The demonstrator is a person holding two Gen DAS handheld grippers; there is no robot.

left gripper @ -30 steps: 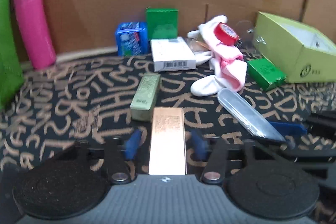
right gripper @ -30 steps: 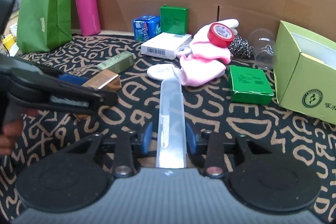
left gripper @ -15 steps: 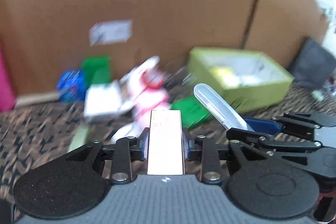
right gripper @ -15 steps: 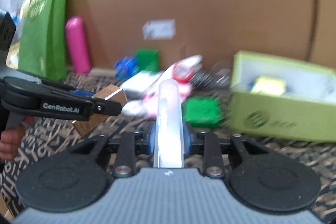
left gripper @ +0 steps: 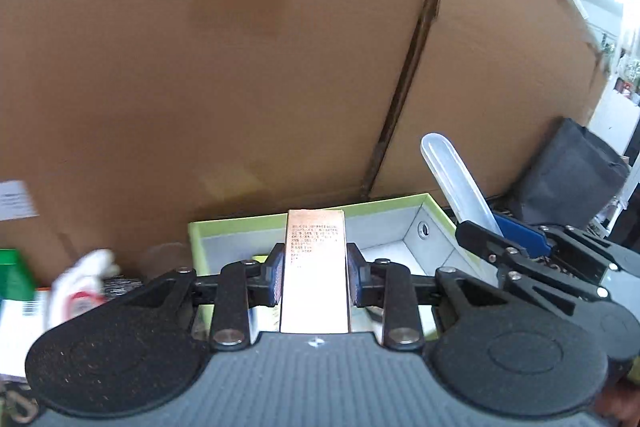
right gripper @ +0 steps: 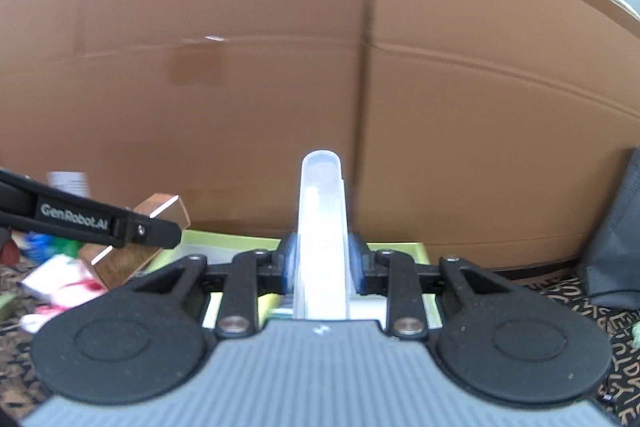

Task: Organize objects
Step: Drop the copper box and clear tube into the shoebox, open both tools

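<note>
1. Pinching a copper box (left gripper: 314, 267) between its pads, the left gripper (left gripper: 315, 273) hung over the green box (left gripper: 434, 211).
2. The right gripper (right gripper: 322, 263) clamped a clear plastic case (right gripper: 321, 227), seemingly above that box too.
3. Beyond stood a cardboard wall (left gripper: 240, 67).

Copper-coloured box (left gripper: 315, 267), translucent white case (right gripper: 322, 227), lime-green bin (left gripper: 434, 205)

Blk left gripper (left gripper: 315, 277), blue pads (left gripper: 275, 275), silver screws
</note>
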